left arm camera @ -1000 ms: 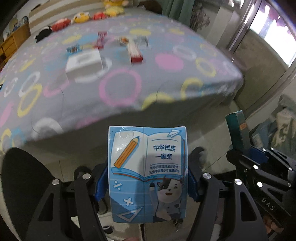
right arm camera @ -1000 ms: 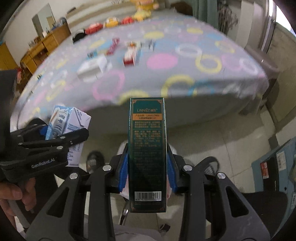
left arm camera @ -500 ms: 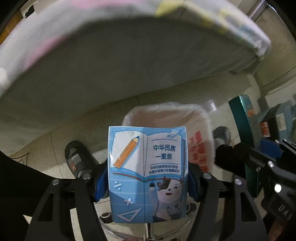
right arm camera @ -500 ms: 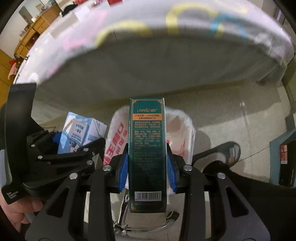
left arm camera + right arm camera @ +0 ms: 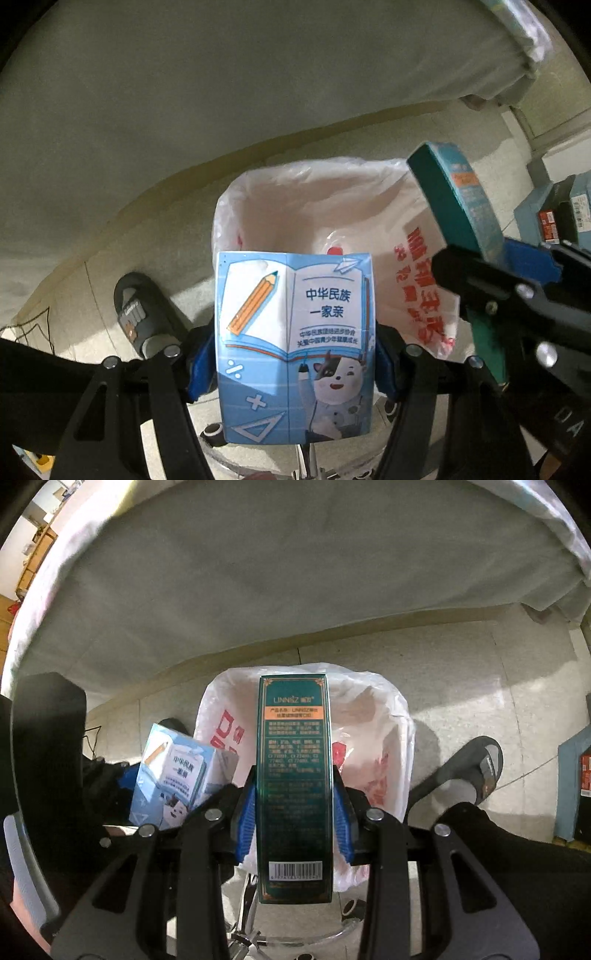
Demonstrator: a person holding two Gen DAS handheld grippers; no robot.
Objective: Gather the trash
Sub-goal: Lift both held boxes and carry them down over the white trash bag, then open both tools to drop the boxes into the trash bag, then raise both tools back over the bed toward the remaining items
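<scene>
My left gripper (image 5: 293, 363) is shut on a light blue milk carton (image 5: 293, 343) printed with a pencil and an open book. My right gripper (image 5: 293, 812) is shut on a tall dark green box (image 5: 293, 782) with a barcode at its lower end. Both point down over a bin lined with a white plastic bag (image 5: 314, 206) with red print, whose mouth gapes below them. From the left wrist camera the green box (image 5: 458, 199) and right gripper (image 5: 509, 266) hang over the bag's right rim. The right wrist camera has the carton (image 5: 173, 775) at the bag's (image 5: 376, 716) left rim.
The grey side of the bed (image 5: 258, 572) rises just behind the bin. A foot in a dark slipper (image 5: 142, 314) stands left of the bin, another slipper (image 5: 476, 768) to its right. Chair base legs (image 5: 251, 934) lie under the grippers. Blue boxes (image 5: 554, 218) sit on the floor at right.
Both grippers have dropped from bed-top level and tipped downwards. The patterned bedspread left view and the lined bin came in under the carton and the box. Both grips are unchanged.
</scene>
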